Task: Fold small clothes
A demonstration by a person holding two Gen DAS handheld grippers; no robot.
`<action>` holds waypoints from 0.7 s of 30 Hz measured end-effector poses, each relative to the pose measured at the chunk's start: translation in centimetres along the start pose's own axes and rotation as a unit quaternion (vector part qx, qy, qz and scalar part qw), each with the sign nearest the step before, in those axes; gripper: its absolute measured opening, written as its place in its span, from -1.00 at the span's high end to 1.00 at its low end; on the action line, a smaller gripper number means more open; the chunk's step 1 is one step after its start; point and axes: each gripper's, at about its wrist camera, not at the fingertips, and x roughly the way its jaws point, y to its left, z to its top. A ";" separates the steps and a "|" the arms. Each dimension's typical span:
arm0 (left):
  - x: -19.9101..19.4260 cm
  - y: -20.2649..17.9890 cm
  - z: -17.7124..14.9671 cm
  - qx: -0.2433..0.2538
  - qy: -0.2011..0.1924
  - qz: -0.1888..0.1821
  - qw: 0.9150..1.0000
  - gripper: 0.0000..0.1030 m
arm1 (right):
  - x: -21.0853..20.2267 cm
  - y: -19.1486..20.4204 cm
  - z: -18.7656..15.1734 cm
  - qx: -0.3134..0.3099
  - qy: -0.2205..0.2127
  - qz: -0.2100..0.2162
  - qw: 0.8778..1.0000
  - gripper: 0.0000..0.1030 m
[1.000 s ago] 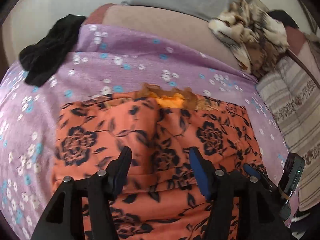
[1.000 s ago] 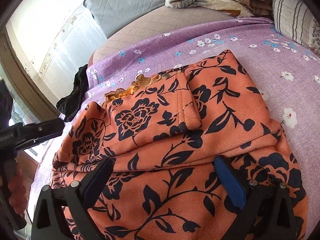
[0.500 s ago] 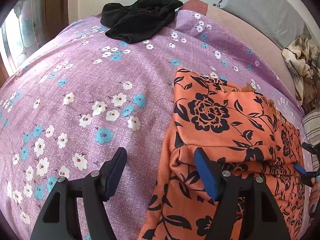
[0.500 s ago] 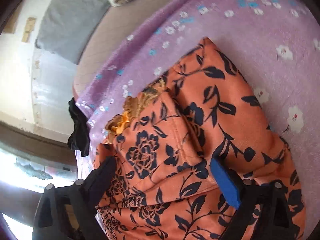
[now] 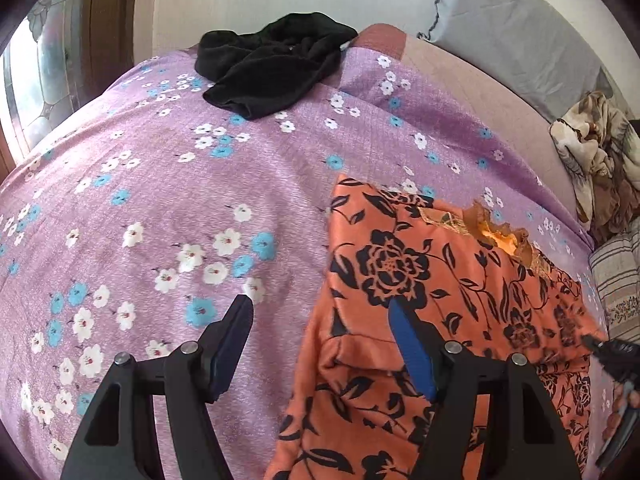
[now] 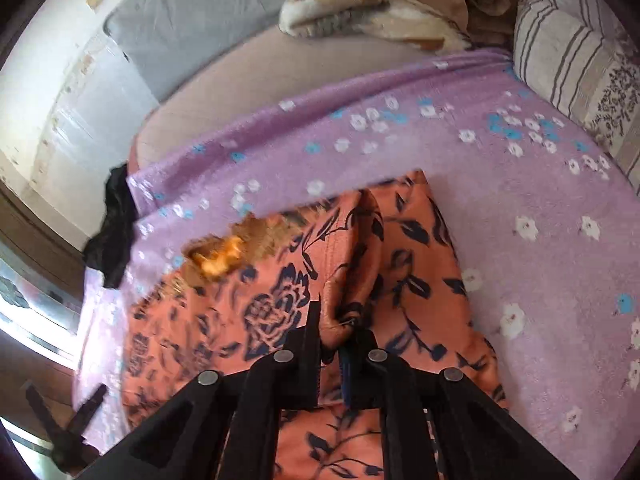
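An orange garment with a black flower print (image 5: 420,280) lies partly folded on the purple flowered bedsheet (image 5: 180,208). It also shows in the right wrist view (image 6: 408,248). My left gripper (image 5: 320,320) is open, straddling the garment's left edge, one finger over the sheet and one over the cloth. My right gripper (image 6: 334,332) is shut on a bunched fold of the orange garment near its middle.
A black garment (image 5: 272,68) lies crumpled at the far edge of the sheet. A striped pillow (image 6: 572,56) and a crumpled brown patterned blanket (image 6: 392,4) are at the right. A grey pillow (image 5: 512,32) lies behind. A window is at the left.
My right gripper has closed on a fold of the orange garment. My left gripper has swung left from above the garment to its left edge and stays open.
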 end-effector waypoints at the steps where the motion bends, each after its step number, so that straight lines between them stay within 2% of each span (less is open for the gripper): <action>1: 0.5 -0.9 -0.1 0.014 0.008 0.002 1.000 -0.40 | 1.7 -1.2 -0.7 0.013 0.034 0.001 0.999 0.79; 2: 1.3 -1.8 -0.3 0.034 0.019 0.009 0.999 -0.48 | 2.8 -2.5 -1.3 0.022 0.062 -0.004 0.998 0.70; 5: 4.4 -3.3 -1.4 0.090 0.065 0.054 0.992 -0.51 | 1.9 -4.5 -2.2 0.049 0.035 0.023 0.998 0.55; 8: 4.7 -2.9 -1.9 0.084 0.050 0.055 0.994 -0.67 | -0.7 -4.9 -1.5 0.059 -0.001 0.014 0.998 0.28; 10: 4.7 -2.6 -1.8 0.078 0.052 0.052 0.994 -0.67 | -2.6 -4.3 -0.5 0.056 -0.032 0.031 0.997 -0.05; 11: 4.8 -2.6 -1.8 0.077 0.052 0.054 0.994 -0.69 | -3.2 -3.8 -0.1 0.053 -0.045 0.046 0.997 -0.46; 12: 4.8 -2.6 -1.8 0.079 0.051 0.057 0.994 -0.72 | -3.3 -3.0 0.4 0.046 -0.047 0.066 0.996 -0.55; 15: 4.8 -2.7 -1.8 0.082 0.046 0.064 0.993 -0.74 | -0.9 -1.4 1.0 0.026 -0.019 0.133 0.991 -0.53; 16: 4.8 -2.7 -1.9 0.082 0.045 0.065 0.994 -0.75 | 0.7 -1.8 0.8 0.032 -0.002 0.124 0.992 -0.53; 17: 4.8 -2.7 -1.9 0.082 0.044 0.065 0.993 -0.75 | 2.8 -2.5 0.2 0.055 0.028 0.092 0.994 -0.46; 18: 4.8 -2.6 -1.9 0.084 0.045 0.066 0.993 -0.75 | 4.2 -3.8 -0.4 0.086 0.048 0.087 0.991 -0.39; 20: 4.8 -2.7 -2.0 0.089 0.042 0.068 0.993 -0.77 | 2.9 -4.2 -0.5 0.104 0.020 0.110 0.988 -0.39; 21: 4.9 -2.8 -2.0 0.090 0.040 0.072 0.993 -0.80 | 2.2 -3.7 -0.2 0.099 0.015 0.105 0.989 -0.43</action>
